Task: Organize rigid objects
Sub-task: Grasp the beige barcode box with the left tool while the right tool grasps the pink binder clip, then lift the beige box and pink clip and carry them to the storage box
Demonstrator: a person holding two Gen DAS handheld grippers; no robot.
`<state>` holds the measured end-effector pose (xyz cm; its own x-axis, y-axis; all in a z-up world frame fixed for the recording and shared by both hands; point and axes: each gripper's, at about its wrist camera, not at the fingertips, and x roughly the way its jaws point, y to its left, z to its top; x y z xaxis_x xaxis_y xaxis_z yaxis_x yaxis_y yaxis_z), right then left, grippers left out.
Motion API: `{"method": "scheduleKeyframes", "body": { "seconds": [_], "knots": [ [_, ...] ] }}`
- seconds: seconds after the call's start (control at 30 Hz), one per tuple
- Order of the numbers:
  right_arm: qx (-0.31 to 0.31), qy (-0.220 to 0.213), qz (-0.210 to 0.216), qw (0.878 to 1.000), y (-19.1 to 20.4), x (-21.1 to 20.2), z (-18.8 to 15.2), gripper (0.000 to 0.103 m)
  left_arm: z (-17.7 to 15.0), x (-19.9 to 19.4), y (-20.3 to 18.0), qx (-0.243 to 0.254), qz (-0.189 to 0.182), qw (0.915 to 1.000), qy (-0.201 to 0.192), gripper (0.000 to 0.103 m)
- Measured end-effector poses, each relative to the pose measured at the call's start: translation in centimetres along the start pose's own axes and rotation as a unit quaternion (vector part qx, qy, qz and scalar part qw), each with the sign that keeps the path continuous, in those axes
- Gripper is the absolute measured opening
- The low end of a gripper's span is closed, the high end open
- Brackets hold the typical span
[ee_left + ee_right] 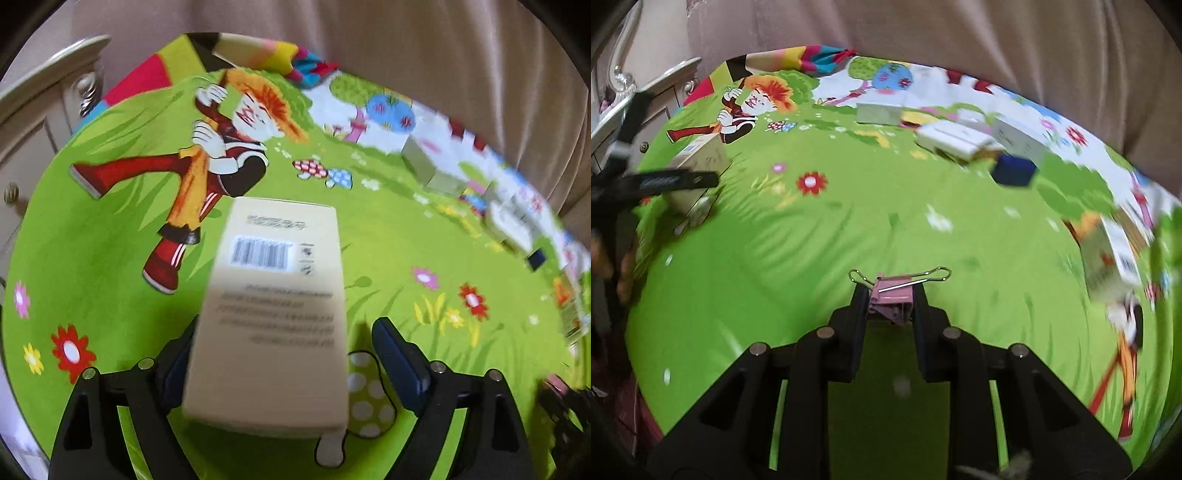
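The left gripper [284, 354] stood with its jaws apart over the green cartoon-print sheet [110, 266]. A cream box [273, 317] with a barcode label lay between the two fingers, its near end low in the frame and its far end pointing away along them. The box's left edge lay against, or just beside, the left finger; blur prevented telling which. A clear gap separated its right edge from the right finger, so the pads did not press on it.

The right gripper [890, 299] was clamped on a pink binder clip [892, 297], held at the fingertips with its wire handles splayed forward above the sheet.

Several small boxes [955, 142] and a dark blue cube [1014, 173] lay well apart from both grippers, near the sheet's far edge.
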<state>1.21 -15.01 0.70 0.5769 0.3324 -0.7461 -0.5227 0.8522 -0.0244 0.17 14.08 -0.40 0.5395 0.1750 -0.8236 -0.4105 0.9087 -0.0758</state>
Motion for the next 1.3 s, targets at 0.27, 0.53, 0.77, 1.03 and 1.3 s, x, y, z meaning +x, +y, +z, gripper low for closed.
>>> {"method": "scheduleKeyframes", "body": {
  "seconds": [0.27, 0.53, 0.77, 1.03, 1.3],
  "knots": [
    [0.053, -0.022, 0.003, 0.998, -0.9, -2.4, -2.6, 0.027, -3.9, -3.1, -6.3, 0.116, -0.058, 0.9913, 0.021, 0.051],
    [0.065, -0.024, -0.016, 0.997, -0.5, -5.0, -3.6, 0.027, -7.2, -8.0, -10.0, 0.14, -0.099, 0.9851, 0.005, 0.051],
    [0.071, -0.244, -0.05, 0.966, 0.6, -18.1, -2.8, 0.027, -7.0, -20.3, -9.7, 0.14, -0.129, 0.9671, -0.168, 0.051],
    [0.031, -0.472, -0.124, 0.872, 4.7, -31.4, -3.3, 0.027, -7.6, -32.5, -8.7, 0.131, -0.123, 0.9076, -0.38, 0.052],
    [-0.004, -0.533, -0.155, 0.832, 7.9, -35.3, -4.3, 0.027, -8.5, -36.1, -7.5, 0.121, -0.124, 0.8818, -0.439, 0.052]
  ]
}}
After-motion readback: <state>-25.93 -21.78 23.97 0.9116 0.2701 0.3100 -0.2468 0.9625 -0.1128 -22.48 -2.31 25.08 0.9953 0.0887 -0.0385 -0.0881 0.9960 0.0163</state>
